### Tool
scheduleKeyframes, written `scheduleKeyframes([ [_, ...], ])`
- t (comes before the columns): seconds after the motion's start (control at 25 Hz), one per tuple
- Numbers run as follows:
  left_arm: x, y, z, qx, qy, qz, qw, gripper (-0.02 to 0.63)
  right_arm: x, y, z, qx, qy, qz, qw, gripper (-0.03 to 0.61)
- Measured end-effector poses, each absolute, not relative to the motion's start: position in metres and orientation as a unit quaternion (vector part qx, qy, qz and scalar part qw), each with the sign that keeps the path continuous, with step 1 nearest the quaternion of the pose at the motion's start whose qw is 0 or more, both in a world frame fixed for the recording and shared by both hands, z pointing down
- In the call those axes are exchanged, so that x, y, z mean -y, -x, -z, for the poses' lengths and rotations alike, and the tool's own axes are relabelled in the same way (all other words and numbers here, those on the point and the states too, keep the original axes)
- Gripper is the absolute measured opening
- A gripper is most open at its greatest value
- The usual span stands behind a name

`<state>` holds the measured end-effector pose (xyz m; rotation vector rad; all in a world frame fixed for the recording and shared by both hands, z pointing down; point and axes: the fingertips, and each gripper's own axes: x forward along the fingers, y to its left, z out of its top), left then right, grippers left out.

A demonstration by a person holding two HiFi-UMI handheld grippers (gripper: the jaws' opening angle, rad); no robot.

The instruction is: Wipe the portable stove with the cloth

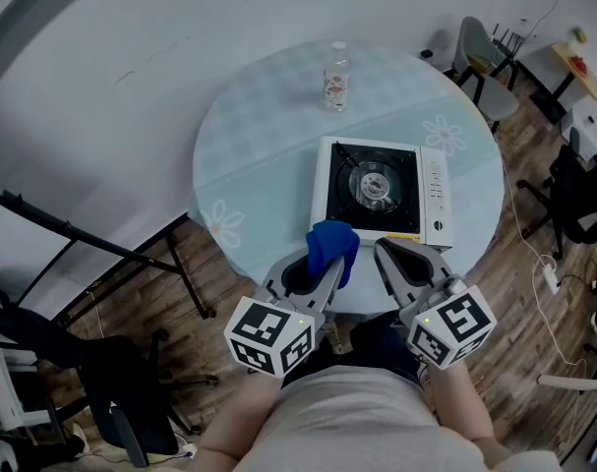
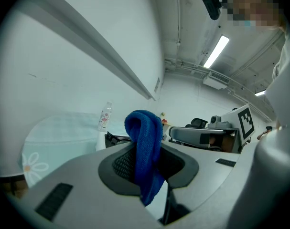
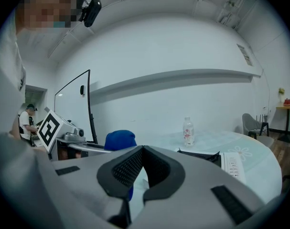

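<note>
Portable stove (image 1: 382, 191) sits square on the round table (image 1: 249, 126), white top, black burner in the middle, control strip down its right side, a water bottle (image 1: 337, 75) standing well beyond it. And the cloth (image 1: 332, 249) is in play: the left gripper (image 1: 316, 264) has its jaws clamped on that blue fold, one bunch poking up above the pads, a tail hanging below them. In the left gripper view the cloth (image 2: 145, 151) fills the gap between the jaws, with the stove (image 2: 113, 138) just past it.

Over on the other side, the right gripper (image 1: 388, 254) hovers near the stove's front edge, jaws pressed together at the tips, nothing between them.

Reading the play: the pick-up looks done, the wiping not yet begun. The cloth hangs by the stove's near-left corner; whether it touches the surface, I cannot tell. The next move calls for lowering the left gripper until the loose cloth presses flat on the white top, then sweeping across, skirting the raised burner grate.
</note>
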<state>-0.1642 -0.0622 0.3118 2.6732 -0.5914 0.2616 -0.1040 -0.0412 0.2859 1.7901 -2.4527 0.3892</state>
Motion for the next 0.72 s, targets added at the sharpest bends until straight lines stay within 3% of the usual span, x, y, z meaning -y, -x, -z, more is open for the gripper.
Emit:
scheduleKeyframes([
  [0.72,0.0593,0.1599,-0.3148,0.191,-0.957,-0.101,0.194,0.103,0.0372,0.1021,-0.2920,0.789,-0.598,-0.138,0.040,0.021],
])
